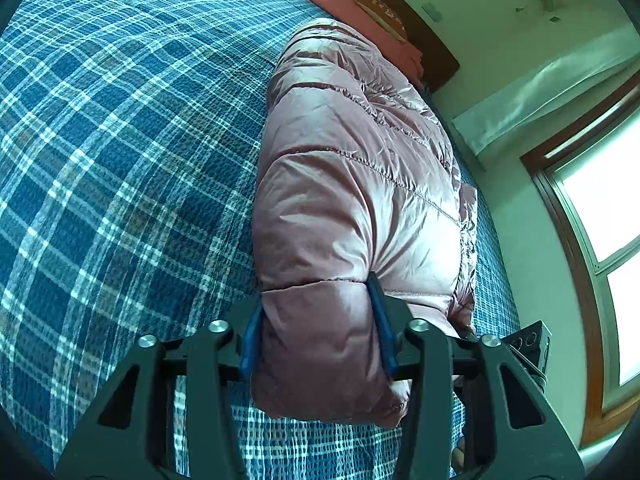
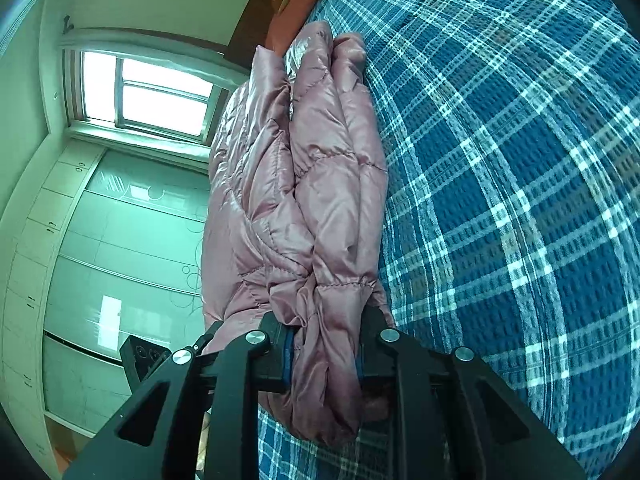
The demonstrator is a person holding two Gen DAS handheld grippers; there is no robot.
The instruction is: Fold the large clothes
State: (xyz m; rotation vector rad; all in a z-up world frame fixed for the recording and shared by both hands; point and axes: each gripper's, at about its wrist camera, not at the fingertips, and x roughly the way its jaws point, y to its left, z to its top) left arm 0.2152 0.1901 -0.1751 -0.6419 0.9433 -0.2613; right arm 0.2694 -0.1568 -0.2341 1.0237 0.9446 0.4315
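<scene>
item: pink quilted puffer jacket (image 1: 352, 184), shiny fabric, stitched in padded bands, lying lengthwise on the bed along the edge nearest the window. landmark for all places below: the jacket.

beneath the jacket: blue and white plaid bedspread (image 1: 120, 140), spreading wide on the side away from the window, visible also under the jacket's near end.

at the near end of the jacket, left wrist view: left gripper (image 1: 316, 340), black frame with blue pads (image 1: 382, 320), both pads pressed into a thick padded fold of the jacket; clenched on the jacket, fabric bulging between and below the pads.

at the near end of the jacket, right wrist view: right gripper (image 2: 326, 354), same build, jaws drawn close on a bunched, narrower gather of the jacket (image 2: 304, 184); grasping the jacket, cloth hanging below the pads.

beyond the far end of the jacket: reddish pillow (image 1: 360, 12) against a dark wooden headboard (image 1: 420, 28).

on the jacket's window side: window (image 2: 152, 96) with bright panes, pale wardrobe doors (image 2: 120, 240) below it in the right wrist view.

beside the jacket's near end: the other gripper's black body (image 1: 528, 344), partly seen.
</scene>
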